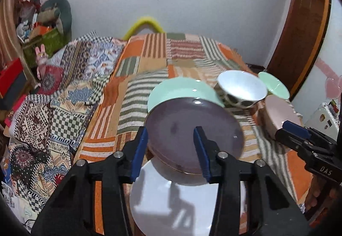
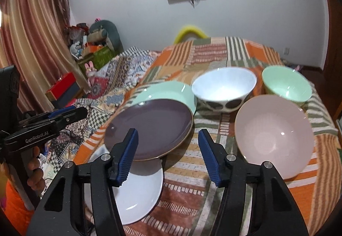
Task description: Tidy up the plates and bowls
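Observation:
A purple plate (image 1: 192,129) (image 2: 151,127) lies tilted across a white plate (image 1: 177,204) (image 2: 139,195) and a mint-green plate (image 1: 181,90) (image 2: 168,90) on the patchwork cloth. To the right stand a white bowl with dark spots (image 1: 241,88) (image 2: 223,87), a green bowl (image 1: 274,84) (image 2: 286,84) and a pink bowl (image 1: 277,120) (image 2: 275,135). My left gripper (image 1: 171,150) is open above the near edge of the purple plate. My right gripper (image 2: 168,154) is open and empty between the purple plate and the pink bowl; in the left wrist view it (image 1: 299,137) sits by the pink bowl.
The cloth-covered table (image 2: 213,193) adjoins a bed with patterned blankets (image 1: 64,97) on the left. A cluttered shelf (image 1: 42,28) and curtain (image 2: 27,43) stand at far left. A wooden door (image 1: 303,28) is at right.

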`<state>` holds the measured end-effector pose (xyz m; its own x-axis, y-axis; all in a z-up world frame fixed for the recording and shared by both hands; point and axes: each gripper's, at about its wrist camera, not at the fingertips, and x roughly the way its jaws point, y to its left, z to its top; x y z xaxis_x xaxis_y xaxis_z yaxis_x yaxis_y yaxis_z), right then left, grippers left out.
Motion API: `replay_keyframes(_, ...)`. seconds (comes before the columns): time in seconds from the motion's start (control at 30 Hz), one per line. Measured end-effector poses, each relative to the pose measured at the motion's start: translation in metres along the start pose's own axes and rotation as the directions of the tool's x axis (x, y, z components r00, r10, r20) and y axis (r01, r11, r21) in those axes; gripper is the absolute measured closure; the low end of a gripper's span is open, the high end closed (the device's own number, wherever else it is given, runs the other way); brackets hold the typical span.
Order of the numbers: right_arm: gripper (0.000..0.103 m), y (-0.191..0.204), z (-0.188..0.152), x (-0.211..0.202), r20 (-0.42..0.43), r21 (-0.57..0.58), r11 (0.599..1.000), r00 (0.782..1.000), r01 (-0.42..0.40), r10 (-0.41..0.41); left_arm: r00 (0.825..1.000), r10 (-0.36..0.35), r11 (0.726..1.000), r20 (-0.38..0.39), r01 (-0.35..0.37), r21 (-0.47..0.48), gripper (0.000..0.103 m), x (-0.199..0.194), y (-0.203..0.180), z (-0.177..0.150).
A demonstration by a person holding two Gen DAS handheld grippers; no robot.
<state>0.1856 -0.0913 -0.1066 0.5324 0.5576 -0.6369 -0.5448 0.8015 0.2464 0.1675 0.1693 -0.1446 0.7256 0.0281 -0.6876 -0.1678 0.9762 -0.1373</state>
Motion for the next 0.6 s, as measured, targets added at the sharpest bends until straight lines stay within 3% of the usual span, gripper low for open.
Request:
replay_keyframes(0.37, 0.073, -0.011, 0.001, 0.050, -0.112, 0.008, 0.999, 0.993, 0.034, -0.033, 0.993, -0.020, 0.994, -0.118, 0.007, -0.112, 0.073, 0.069, 0.045, 0.005)
replay_keyframes(0.6, 0.075, -0.017, 0.000, 0.070, -0.159, 0.027, 0.998, 0.986, 0.055, -0.050, 0.987, -0.053, 0.986, -0.153, 0.027, -0.167, 0.077, 0.096, 0.058, 0.003)
